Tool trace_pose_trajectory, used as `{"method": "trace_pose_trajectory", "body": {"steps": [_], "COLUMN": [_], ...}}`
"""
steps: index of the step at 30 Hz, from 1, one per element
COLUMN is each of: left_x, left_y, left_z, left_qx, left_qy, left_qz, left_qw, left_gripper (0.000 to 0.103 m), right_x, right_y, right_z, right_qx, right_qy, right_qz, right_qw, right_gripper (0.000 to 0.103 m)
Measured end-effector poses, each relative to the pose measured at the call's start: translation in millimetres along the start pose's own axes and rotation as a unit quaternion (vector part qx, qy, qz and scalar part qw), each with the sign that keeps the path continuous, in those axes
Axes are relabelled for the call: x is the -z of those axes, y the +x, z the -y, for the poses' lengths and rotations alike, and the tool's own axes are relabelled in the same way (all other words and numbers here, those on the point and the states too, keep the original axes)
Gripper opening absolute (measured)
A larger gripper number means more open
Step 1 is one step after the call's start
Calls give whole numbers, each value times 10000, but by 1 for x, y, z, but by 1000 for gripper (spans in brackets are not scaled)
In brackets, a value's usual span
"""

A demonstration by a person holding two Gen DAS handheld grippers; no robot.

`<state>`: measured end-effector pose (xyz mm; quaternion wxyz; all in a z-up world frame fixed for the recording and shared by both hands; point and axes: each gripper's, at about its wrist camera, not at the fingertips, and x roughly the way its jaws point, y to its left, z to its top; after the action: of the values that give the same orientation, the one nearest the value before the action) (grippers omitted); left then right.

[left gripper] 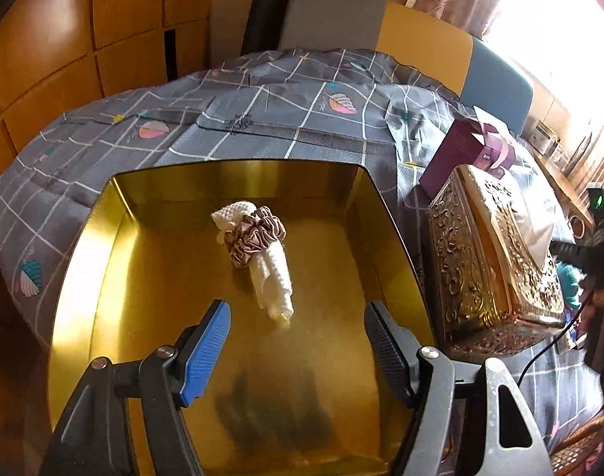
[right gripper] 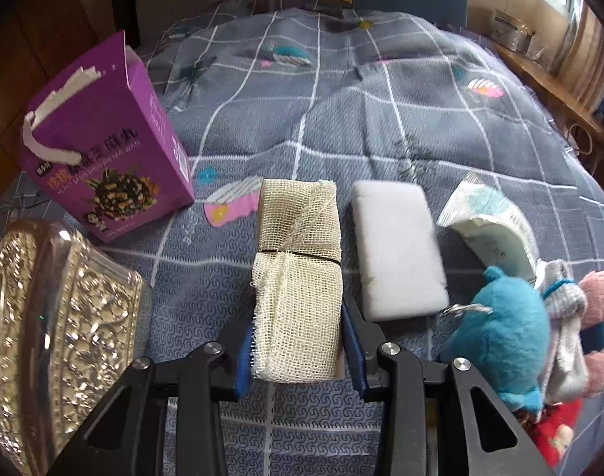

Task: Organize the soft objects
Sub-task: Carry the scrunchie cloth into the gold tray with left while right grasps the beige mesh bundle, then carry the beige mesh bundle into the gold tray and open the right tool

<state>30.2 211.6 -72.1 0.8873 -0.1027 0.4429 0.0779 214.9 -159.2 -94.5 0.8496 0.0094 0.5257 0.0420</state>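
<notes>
So you're holding your left claw (left gripper: 298,337) spread wide and empty over the gold tin (left gripper: 103,277), and a white rolled cloth (left gripper: 272,273) with a mauve scrunchie (left gripper: 256,240) wrapped round it is lying on the tin's floor, just past the fingertips toward 12 o'clock. That's all the tin is holding right now. Meanwhile your right claw (right gripper: 298,353) is pinching the near end of the folded gauze bundle (right gripper: 296,277), pads pressing on both sides, the band round its middle showing. Looks to me like you're mid-pickup on the gauze, so the next move is probably carrying it leftward to the tin, past the embossed metal tissue box (right gripper: 64,317) sitting at 9 o'clock, which you'll want to clear. The bundle's floppy, so keep it level or the far end's sagging. Still waiting on the bed (right gripper: 341,99): a white sponge (right gripper: 399,250) right beside the gauze at 3 o'clock, a tissue pack (right gripper: 488,226), a blue plush toy (right gripper: 504,333), and rolled socks (right gripper: 568,317) beyond. The purple carton (right gripper: 111,150) is standing at 10 o'clock; can't tell what's inside.
</notes>
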Motion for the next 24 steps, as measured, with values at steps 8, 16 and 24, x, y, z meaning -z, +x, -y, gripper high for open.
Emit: {"method": "trace_pose_trajectory", "body": {"steps": [8, 16, 24], "left_x": [3, 3, 2], "left_y": [-14, -30, -39], "left_z": [1, -4, -30], "left_qx": [-25, -121, -254], "left_qy": [72, 93, -277], "left_qz": [184, 422, 576], "left_qw": [9998, 9990, 9976], "left_gripper": [71, 71, 71], "right_x": [-28, -9, 62], "right_y": [-69, -127, -145], "right_z": [-25, -119, -221], "right_qx": [-235, -1063, -1820], "right_qy": [-365, -1389, -2443], "right_qz": [695, 1187, 990], "right_qw": [9966, 9774, 9473], "right_gripper": [38, 38, 39]}}
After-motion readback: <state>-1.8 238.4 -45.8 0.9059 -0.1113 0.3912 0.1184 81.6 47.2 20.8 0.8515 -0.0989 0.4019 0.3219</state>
